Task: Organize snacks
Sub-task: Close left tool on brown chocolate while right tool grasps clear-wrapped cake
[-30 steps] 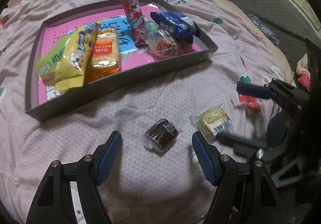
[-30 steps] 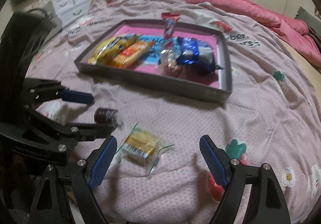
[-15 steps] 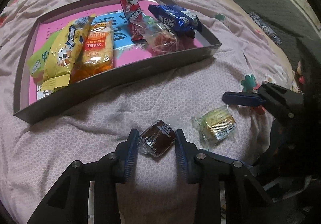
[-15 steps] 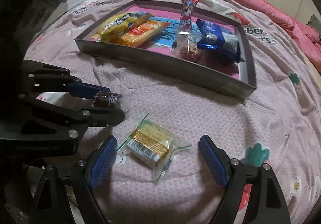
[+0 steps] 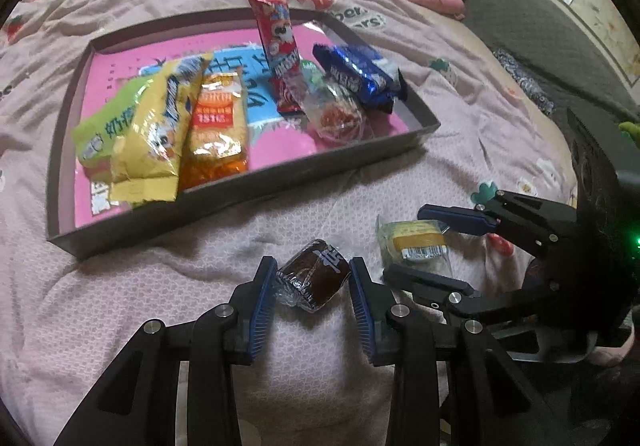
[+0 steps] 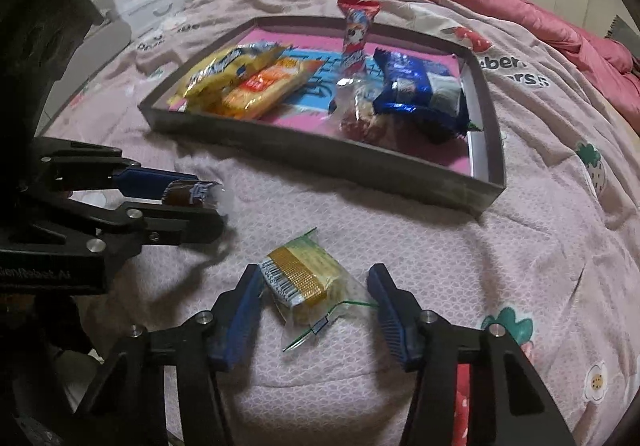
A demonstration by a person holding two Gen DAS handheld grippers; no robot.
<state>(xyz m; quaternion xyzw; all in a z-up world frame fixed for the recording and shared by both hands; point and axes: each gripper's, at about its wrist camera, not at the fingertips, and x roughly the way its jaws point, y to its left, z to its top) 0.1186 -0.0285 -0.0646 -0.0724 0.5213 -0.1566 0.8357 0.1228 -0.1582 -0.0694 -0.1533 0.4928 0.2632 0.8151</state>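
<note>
Snacks sit in two places. Most lie inside the shallow grey cardboard tray with a pink printed floor (image 5: 256, 182), which rests on the pink patterned bedspread (image 5: 120, 286): a yellow crinkled packet (image 5: 156, 134), an orange clear-wrapped biscuit pack (image 5: 218, 134), a red upright wrapper (image 5: 276, 46), a blue foil biscuit pack (image 5: 356, 74) and a clear bag of red sweets (image 5: 340, 118).

Two items remain on the bedspread, in front of the tray's near wall. I have the left gripper (image 5: 313, 288) clenched on the small brown cake in clear film (image 5: 316, 274); both blue ribbed pads press its sides.

Just beside it, I have the right gripper (image 6: 316, 298) straddling the small yellow cake in a clear wrapper with a gold barcode band (image 6: 304, 278). Its jaws are closing. The left pad touches the wrapper's edge, while the right pad stands apart from the cake, at the loose film, so no grasp is made.

The two grippers sit side by side, both angled down at the bedspread.
</note>
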